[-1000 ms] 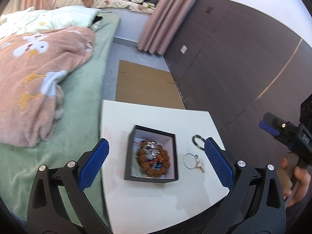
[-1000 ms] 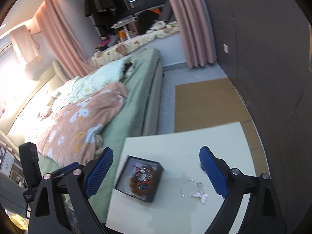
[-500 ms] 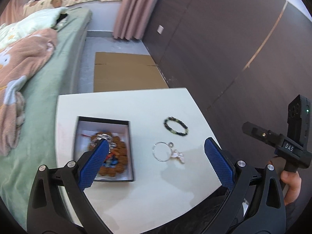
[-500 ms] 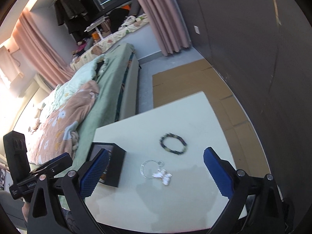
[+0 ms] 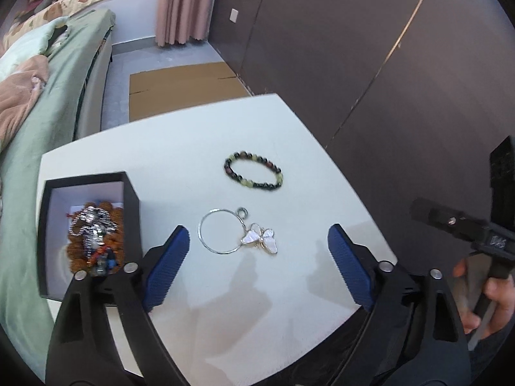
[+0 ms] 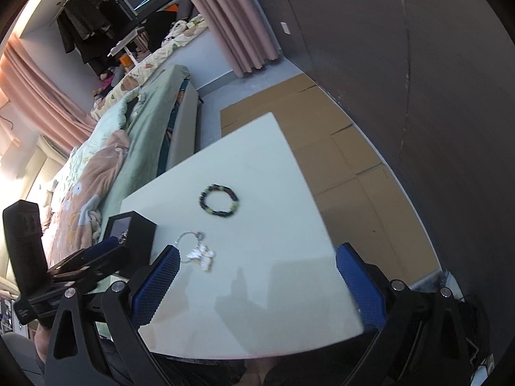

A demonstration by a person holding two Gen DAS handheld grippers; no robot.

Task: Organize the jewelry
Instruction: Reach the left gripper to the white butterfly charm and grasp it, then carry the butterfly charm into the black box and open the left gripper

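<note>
Bedroom w/ a white table [image 5: 199, 148] standing beside a green-sheeted bed [image 5: 35, 135]; dark wall panels [image 5: 354, 48] are running along the other side. Lying on the table near its middle is a silver ring w/ a pearly butterfly charm [image 5: 239, 236], flat, the charm touching the ring's near-right edge. Just beyond it, apart, a dark and pale-green beaded bracelet [image 5: 253, 171] is lying flat. To the left, near the table's bed-side edge, a black jewelry box [image 5: 132, 206] is sitting open-topped w/ a white lining, holding a brown beaded bracelet [image 5: 77, 251] and a silvery piece [image 5: 95, 226] piled on top. Left gripper [image 5: 259, 259] is hanging over the table w/ blue pads [image 5: 165, 268] spread wide and closing in; the butterfly ring is sitting just ahead of the gap between the tips, not touched by either pad. Right gripper [image 6: 256, 281] is hovering nearer the table's front-right part, jaws fully apart, nothing btwn them; in its view the butterfly ring [image 6: 198, 252] is lying just beyond its left pad and the box [image 6: 138, 233] is partly hidden behind the left gripper. A hand [image 5: 492, 302] is gripping the right gripper's handle at the left view's right edge. Flattened cardboard [image 6: 325, 135] is lying on the floor past the table, pink curtains [image 6: 235, 19] hanging further back.
</note>
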